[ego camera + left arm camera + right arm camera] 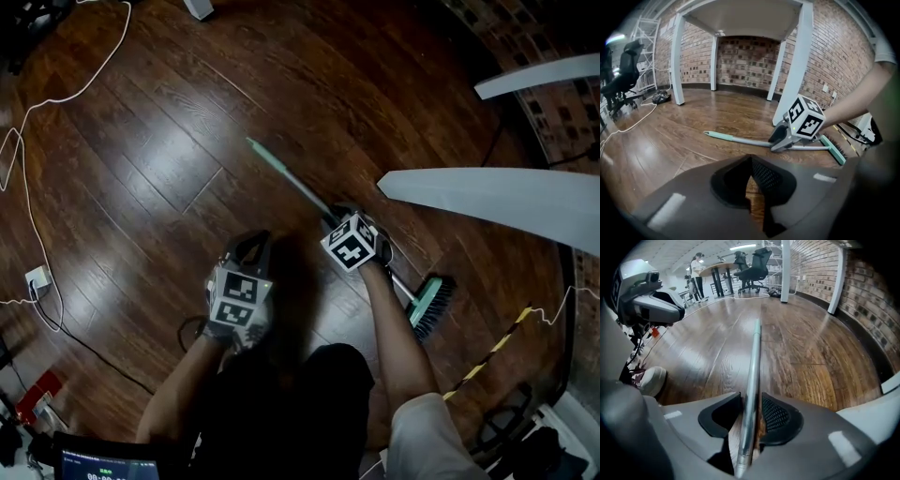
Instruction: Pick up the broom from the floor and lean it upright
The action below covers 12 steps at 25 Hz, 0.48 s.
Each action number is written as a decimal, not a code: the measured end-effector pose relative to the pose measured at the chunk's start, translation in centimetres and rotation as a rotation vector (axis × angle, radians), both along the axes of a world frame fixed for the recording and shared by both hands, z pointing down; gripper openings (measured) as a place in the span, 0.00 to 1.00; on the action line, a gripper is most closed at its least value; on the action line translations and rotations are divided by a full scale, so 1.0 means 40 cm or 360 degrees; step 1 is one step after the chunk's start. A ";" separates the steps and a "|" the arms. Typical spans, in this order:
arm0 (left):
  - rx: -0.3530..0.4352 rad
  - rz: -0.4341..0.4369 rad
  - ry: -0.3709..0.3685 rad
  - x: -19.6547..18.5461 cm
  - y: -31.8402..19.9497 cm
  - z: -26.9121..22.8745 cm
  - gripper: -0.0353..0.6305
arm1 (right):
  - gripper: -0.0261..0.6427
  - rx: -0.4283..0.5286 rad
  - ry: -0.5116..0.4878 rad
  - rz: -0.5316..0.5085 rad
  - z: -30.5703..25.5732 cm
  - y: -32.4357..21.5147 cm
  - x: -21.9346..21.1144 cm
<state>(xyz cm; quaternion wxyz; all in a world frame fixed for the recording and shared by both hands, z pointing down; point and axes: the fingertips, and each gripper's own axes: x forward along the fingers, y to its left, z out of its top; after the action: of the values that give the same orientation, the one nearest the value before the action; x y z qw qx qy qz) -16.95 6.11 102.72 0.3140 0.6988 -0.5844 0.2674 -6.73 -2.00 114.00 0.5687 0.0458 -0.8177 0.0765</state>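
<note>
Between R jaws: handle [753,366] of the broom [300,187] runs lengthwise thru the slot of the right gripper [750,420]. Jaws stand apart, not clenched: a sliver of floor shows betw. handle and mesh pad, so no firm grip yet.
Between L jaws: nothing. The left gripper [750,183] has its jaws a little apart, w/ only floor [670,154] seen thru the gap.
R gripper vs shaft: straddles it from above, tipped steeply down, at a spot closer to the brush head [431,307] than to the green tip [267,157].
L gripper vs shaft: near but apart, off to the person's left of the handle. From the left gripper view the shaft lies crosswise ahead, not lined up w/ the slot.
Broom: flat on the floor. In the head view its long axis runs from green tip at upper left to brush head at lower right, beside the white tabletop [487,192].
Nearer hand: right, by far, as it is astride the shaft.
Next move (est.): clench R jaws on the handle, then lift. L would need to reach fwd and turn to take the shaft nearer the green tip.
Risk (est.): a one-point grip on a long shaft may let the tip end sag or pivot.
</note>
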 end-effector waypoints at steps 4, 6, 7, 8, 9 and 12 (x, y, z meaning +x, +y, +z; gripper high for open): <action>0.0060 0.0125 -0.0052 0.015 0.018 -0.031 0.05 | 0.25 -0.0033 0.0100 -0.0123 0.008 0.001 -0.005; 0.0048 0.0141 -0.0064 0.009 0.028 -0.033 0.05 | 0.21 -0.0029 0.0162 -0.0160 0.010 0.001 -0.005; 0.0039 0.0127 -0.0063 0.002 0.031 -0.033 0.05 | 0.21 -0.0029 0.0185 -0.0152 0.010 0.000 -0.006; 0.0030 0.0103 -0.0058 -0.007 0.033 -0.033 0.05 | 0.20 -0.0033 0.0199 -0.0129 0.009 0.000 -0.007; 0.0022 0.0076 -0.0053 -0.015 0.035 -0.035 0.05 | 0.19 -0.0039 0.0208 -0.0097 0.007 0.001 -0.007; -0.0002 -0.0007 -0.0038 -0.037 0.036 -0.046 0.05 | 0.18 -0.0047 0.0225 -0.0022 0.002 0.012 0.005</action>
<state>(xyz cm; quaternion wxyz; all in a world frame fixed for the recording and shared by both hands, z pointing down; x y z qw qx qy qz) -18.44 7.54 100.88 0.3081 0.6941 -0.5895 0.2753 -6.53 -1.53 114.08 0.6262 0.0370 -0.7746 0.0811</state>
